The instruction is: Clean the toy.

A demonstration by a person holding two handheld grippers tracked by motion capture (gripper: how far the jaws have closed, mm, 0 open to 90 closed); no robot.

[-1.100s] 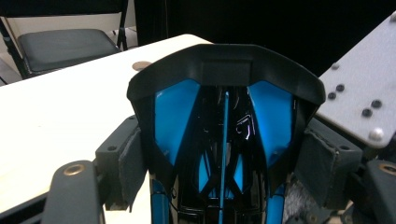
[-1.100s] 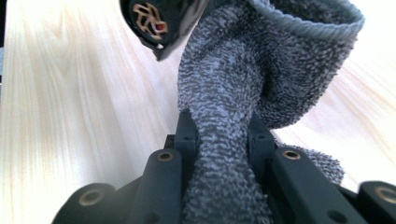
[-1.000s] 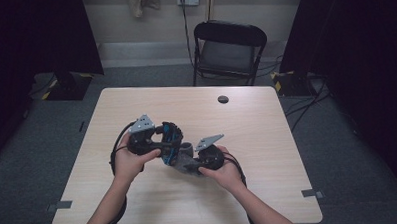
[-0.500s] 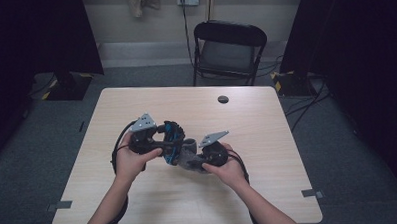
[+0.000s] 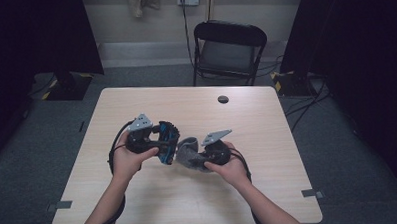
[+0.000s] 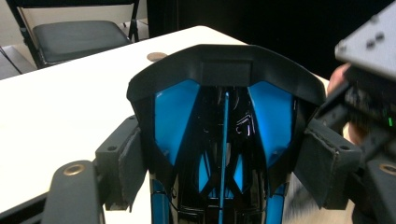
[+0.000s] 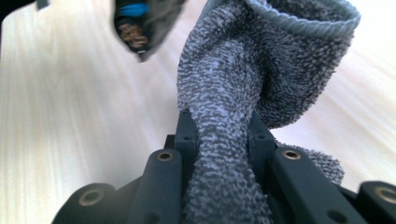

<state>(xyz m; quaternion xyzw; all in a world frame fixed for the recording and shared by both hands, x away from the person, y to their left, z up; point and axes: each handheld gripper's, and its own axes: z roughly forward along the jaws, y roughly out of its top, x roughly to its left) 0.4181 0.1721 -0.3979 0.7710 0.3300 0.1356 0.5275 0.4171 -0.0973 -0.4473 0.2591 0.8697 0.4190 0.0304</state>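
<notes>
- Left tool (image 5: 168, 143): held above the bench (image 5: 154, 193), left of centre; jaws stand wide and grasp a black-and-blue shoe (image 6: 224, 135), one pad (image 6: 322, 170) on each flank, as the left gripper view shows.
- Shoe: lifted clear of the bench, between the two hands, just left of the sock; in the high view it (image 5: 166, 142) sits at the left tool's tip, turned toward the right hand.
- Right tool (image 7: 219, 135): clenched on a grey sock (image 7: 243, 84); the fabric is pinched tight between the jaws and stands up from them toward the ribbed cuff, which gapes open.
- Sock in the high view (image 5: 188, 153): right of the shoe, near bench centre, just beside it; whether the two touch cannot be told.
- Key relation: the sock's open cuff lies toward the shoe, leftward from the right tool; its long axis runs from the right jaws to the shoe. The left tool is the nearer to the shoe, the right to the sock.
- Judgement: the coming move likely brings cuff and shoe together.
- Far items: small dark disc (image 5: 223, 99) on the far bench; black chair (image 5: 229, 51) beyond.
</notes>
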